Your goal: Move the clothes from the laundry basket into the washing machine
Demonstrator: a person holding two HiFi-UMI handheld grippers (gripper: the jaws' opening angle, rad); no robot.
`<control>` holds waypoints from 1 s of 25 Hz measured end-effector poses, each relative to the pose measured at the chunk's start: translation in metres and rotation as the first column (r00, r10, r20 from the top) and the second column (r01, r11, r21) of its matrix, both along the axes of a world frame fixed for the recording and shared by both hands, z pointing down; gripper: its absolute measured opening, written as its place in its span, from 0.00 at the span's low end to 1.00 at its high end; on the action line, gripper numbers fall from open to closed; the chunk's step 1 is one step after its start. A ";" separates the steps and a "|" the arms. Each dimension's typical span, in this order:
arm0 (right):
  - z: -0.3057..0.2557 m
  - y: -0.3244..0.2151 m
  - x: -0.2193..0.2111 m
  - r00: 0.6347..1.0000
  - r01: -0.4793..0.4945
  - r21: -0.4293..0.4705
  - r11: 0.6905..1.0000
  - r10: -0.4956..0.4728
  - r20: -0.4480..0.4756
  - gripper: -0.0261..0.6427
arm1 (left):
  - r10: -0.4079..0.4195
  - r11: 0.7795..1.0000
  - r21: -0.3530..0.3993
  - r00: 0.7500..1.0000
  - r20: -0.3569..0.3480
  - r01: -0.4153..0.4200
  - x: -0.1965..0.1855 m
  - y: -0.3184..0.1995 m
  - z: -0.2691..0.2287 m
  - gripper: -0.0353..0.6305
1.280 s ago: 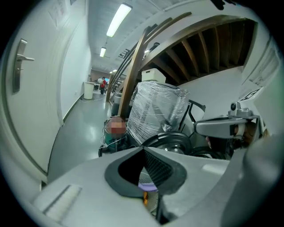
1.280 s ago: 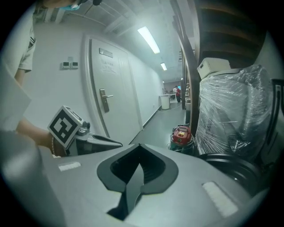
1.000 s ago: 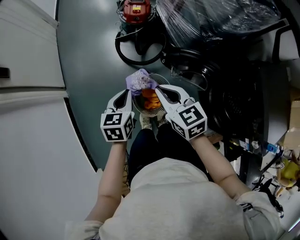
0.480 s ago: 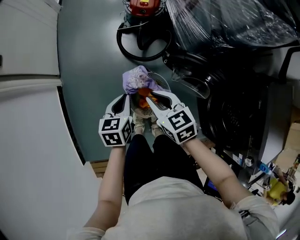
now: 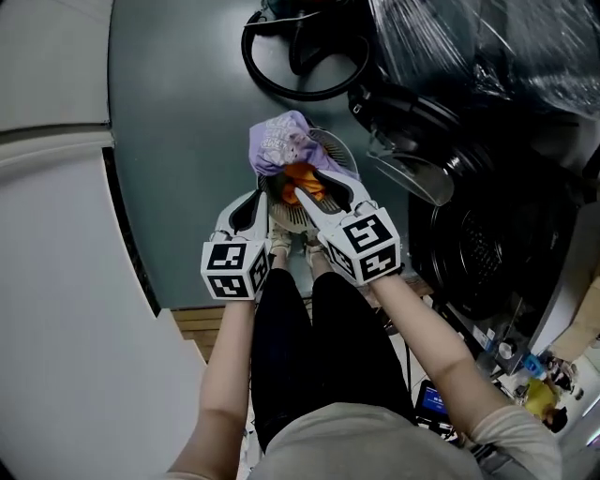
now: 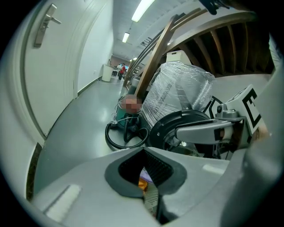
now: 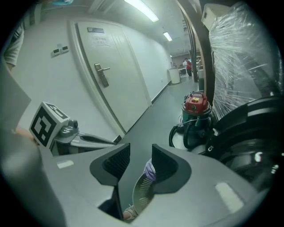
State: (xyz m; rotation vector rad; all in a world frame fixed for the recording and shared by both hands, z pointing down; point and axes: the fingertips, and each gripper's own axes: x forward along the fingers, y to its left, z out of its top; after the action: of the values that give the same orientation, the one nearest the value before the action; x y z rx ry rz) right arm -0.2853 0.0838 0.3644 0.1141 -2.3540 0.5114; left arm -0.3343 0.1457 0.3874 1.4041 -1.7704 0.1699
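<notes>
Beyond laundry basket [image 5: 335,155], coiled black hose [image 5: 305,96]

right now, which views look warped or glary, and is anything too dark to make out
Head view: sharp, mildly bent at the edges; the washing machine is nearly black inside, the purple garment clear. Left gripper view: heavy fisheye, black corners, blown-out ceiling lights. Right gripper view: same warp, glints on the plastic wrap.

- grey two-jaw left gripper with marker cube [image 5: 263,194] is held angled downward, jaw tips closed together, nothing gripped
- grey right gripper [image 5: 300,194] is angled down beside it; jaws have just been opening, slightly apart, nothing clamped
- bare forearms [image 5: 225,375] are extended forward
</notes>
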 end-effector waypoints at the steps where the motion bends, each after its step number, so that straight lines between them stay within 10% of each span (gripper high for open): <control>1: 0.009 0.001 -0.003 1.000 0.005 -0.004 1.000 -0.005 -0.001 0.28 | -0.002 1.000 -0.003 1.000 -0.006 0.002 0.000 0.000 0.009 0.05; 25: 0.249 0.007 -0.031 0.985 -0.050 -0.146 0.988 0.024 -0.174 0.69 | -0.089 0.995 -0.047 0.996 -0.025 0.088 -0.013 0.010 0.188 0.05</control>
State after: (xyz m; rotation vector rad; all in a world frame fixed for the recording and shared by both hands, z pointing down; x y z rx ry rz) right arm -0.3164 0.0907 0.6134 0.1273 -2.1415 0.6675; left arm -0.3469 0.1561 0.5752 1.2871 -1.7920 0.1427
